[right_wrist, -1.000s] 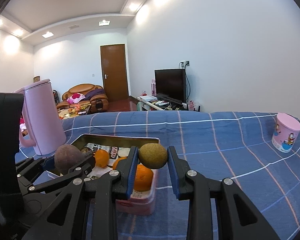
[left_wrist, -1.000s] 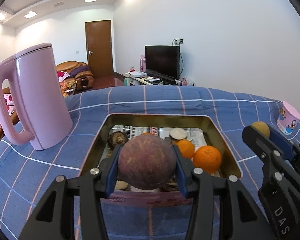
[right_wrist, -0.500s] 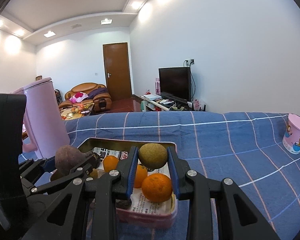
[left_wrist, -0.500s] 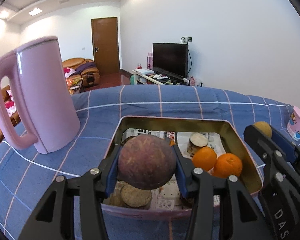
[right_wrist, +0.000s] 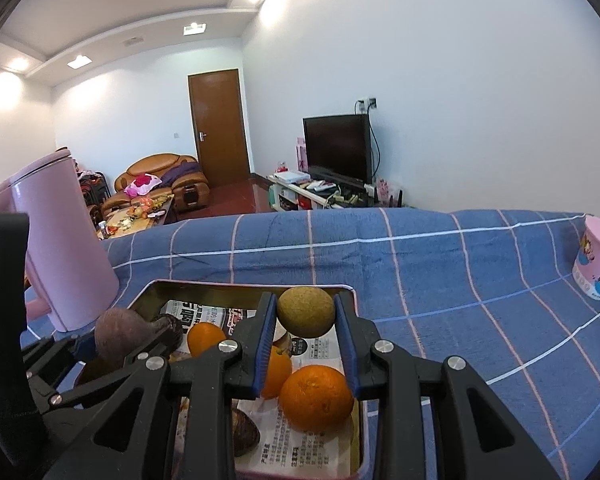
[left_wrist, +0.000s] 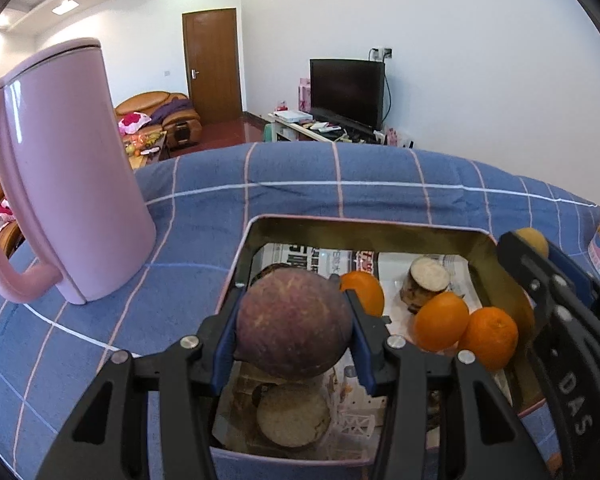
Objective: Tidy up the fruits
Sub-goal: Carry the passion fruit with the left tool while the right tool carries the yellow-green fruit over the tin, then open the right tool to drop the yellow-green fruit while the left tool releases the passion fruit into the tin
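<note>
My left gripper (left_wrist: 294,330) is shut on a round purple-brown fruit (left_wrist: 294,324) and holds it over the near left part of a pink tin tray (left_wrist: 364,226) lined with newspaper. My right gripper (right_wrist: 306,314) is shut on a small olive-green round fruit (right_wrist: 306,311) above the tray's right half (right_wrist: 354,296). Three oranges (left_wrist: 440,320) and cut brown pieces (left_wrist: 426,282) lie in the tray. The left gripper with its fruit shows in the right wrist view (right_wrist: 118,330); the right gripper shows in the left wrist view (left_wrist: 540,264).
A tall pink kettle (left_wrist: 60,176) stands on the blue checked cloth (left_wrist: 300,184) left of the tray. A pink cartoon cup (right_wrist: 598,262) stands at the far right. A sofa, door and TV lie beyond the table's far edge.
Both grippers have moved forward over the tray with their fruits and tilted downward, so more of the tray's inside shows. Both grips are unchanged.
</note>
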Demonstrator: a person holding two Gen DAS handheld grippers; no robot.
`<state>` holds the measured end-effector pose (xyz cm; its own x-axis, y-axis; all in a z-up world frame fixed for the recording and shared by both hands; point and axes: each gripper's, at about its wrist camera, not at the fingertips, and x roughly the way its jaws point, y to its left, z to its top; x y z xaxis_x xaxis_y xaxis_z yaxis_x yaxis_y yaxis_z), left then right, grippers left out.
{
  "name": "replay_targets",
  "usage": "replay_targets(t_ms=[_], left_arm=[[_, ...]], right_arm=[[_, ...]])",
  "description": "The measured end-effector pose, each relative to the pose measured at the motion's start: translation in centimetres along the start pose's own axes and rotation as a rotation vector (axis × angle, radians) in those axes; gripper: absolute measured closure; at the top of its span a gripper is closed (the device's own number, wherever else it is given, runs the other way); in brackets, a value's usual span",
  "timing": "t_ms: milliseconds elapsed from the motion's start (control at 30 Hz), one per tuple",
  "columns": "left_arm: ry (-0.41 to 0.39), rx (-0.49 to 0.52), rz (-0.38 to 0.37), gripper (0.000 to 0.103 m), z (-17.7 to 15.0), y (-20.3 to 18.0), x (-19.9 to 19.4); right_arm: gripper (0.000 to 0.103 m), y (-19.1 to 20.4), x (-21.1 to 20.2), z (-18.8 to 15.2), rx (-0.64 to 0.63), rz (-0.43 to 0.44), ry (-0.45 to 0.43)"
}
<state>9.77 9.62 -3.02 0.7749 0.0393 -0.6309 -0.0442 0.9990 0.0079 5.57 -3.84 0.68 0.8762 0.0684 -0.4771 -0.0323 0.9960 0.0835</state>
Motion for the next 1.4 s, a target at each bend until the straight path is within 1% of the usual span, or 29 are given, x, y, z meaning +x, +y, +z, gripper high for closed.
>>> replay_targets(t_ms=[200,400,533,667,700,733,767,833,867,1000,1100,1200,1267,1333,1400], left_arm=[[0.003,0.007,0.007,0.053,0.2,0.0,0.3],[0.008,0.015,-0.011,0.053,0.2,-0.1,0.4],[0.022,0.011,-0.028,0.053,0.3,0.0,0.7],[0.021,0.016,-0.023,0.053,0.4,-0.1,0.8],[0.021,0.019,-0.024,0.053,0.4,-0.2,0.8],[0.021,0.021,-0.025,0.053,0.4,-0.2,0.8],[0.02,0.023,-0.025,0.053,0.4,-0.2,0.8],[0.02,0.022,-0.025,0.053,0.3,-0.2,0.8],[0.02,0.02,-0.025,0.053,0.3,-0.2,0.8],[0.021,0.015,-0.031,0.052,0.3,-0.1,0.7],[0.019,0.015,-0.033,0.052,0.3,-0.1,0.7],[0.007,0.016,-0.04,0.051,0.2,-0.1,0.3],[-0.02,0.019,-0.035,0.046,0.1,-0.2,-0.2],[-0.056,0.027,-0.025,0.026,0.0,-0.3,-1.0],[-0.102,0.039,-0.008,0.019,-0.2,-0.6,-1.8]], right_arm=[[0.071,0.2,1.8,0.1,-0.001,0.015,0.078],[0.071,-0.1,3.5,0.0,0.017,0.073,0.16],[0.071,-0.5,4.1,-0.2,0.048,0.106,0.191],[0.071,-1.2,4.3,-0.3,0.09,0.173,0.199],[0.067,-1.3,4.3,-0.4,0.099,0.185,0.196],[0.058,-1.4,4.2,-0.4,0.11,0.206,0.191],[0.053,-1.4,4.1,-0.4,0.115,0.224,0.183],[0.033,-1.3,3.5,-0.4,0.115,0.236,0.155],[0.031,-1.2,3.1,-0.4,0.111,0.232,0.136],[0.031,-1.4,0.9,-0.3,0.12,0.196,0.032],[0.031,-1.9,-0.6,-0.4,0.133,0.128,-0.04],[0.031,-2.1,-1.6,-0.4,0.138,0.07,-0.084],[0.031,-2.3,-2.4,-0.5,0.137,0.032,-0.112],[0.031,-2.4,-3.1,-0.5,0.133,0.004,-0.14],[0.03,-2.3,-3.7,-0.6,0.132,-0.012,-0.161]])
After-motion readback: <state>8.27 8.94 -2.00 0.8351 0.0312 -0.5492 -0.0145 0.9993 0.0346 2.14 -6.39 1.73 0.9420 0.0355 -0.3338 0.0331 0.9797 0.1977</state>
